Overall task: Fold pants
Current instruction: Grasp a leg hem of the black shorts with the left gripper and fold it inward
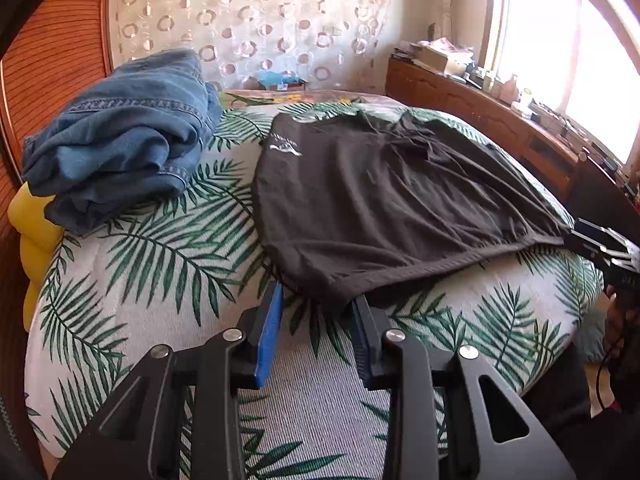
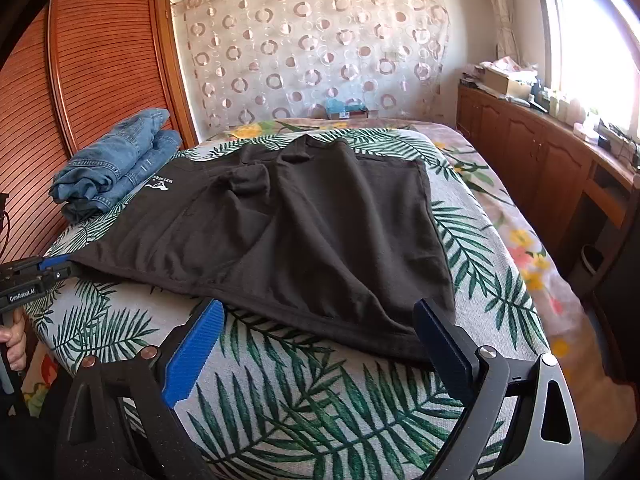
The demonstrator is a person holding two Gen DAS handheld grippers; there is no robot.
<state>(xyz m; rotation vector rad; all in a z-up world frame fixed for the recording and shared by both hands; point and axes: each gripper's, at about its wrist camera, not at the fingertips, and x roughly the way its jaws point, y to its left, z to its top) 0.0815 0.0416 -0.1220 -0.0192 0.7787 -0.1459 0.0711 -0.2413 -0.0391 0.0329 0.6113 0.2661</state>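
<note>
Black pants [image 1: 384,196] lie spread flat on the palm-leaf bedspread [image 1: 168,264], waistband toward me; they also show in the right wrist view [image 2: 304,224]. My left gripper [image 1: 318,300] is open, its blue-padded fingers straddling the near left corner of the waistband without closing on it. My right gripper [image 2: 320,316] is open wide at the near right corner of the waistband, and its right finger overlaps the cloth edge. Each gripper shows in the other's view, the right one at the pants' corner [image 1: 600,240], the left one at the left corner [image 2: 48,268].
Folded blue jeans [image 1: 124,136] are stacked at the bed's far left, also in the right wrist view [image 2: 116,160]. A slatted wooden wardrobe [image 2: 80,80] stands left. A wooden cabinet [image 2: 540,152] with clutter runs under the window on the right. A yellow cushion [image 1: 32,236] lies beside the bed.
</note>
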